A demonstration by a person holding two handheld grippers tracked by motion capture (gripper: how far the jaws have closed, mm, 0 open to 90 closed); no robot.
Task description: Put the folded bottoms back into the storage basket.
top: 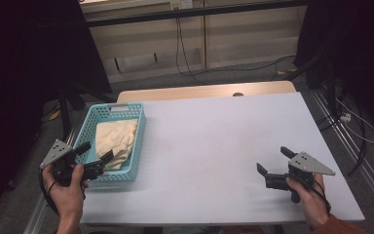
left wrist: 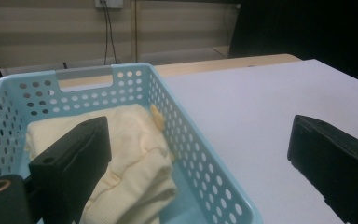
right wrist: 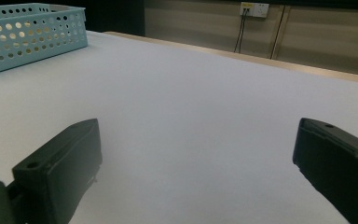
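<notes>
White table (top: 214, 141); blue basket (top: 88, 127) at left.

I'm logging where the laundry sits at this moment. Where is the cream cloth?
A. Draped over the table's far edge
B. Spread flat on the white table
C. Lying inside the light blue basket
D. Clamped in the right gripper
C: the cream cloth lies bunched inside the perforated light blue basket, and the left gripper hangs open at the basket's near end, one jaw over the cloth, without gripping it.

Left tool (top: 95, 155) jaws spread; right tool (top: 273, 161) jaws spread.
</notes>
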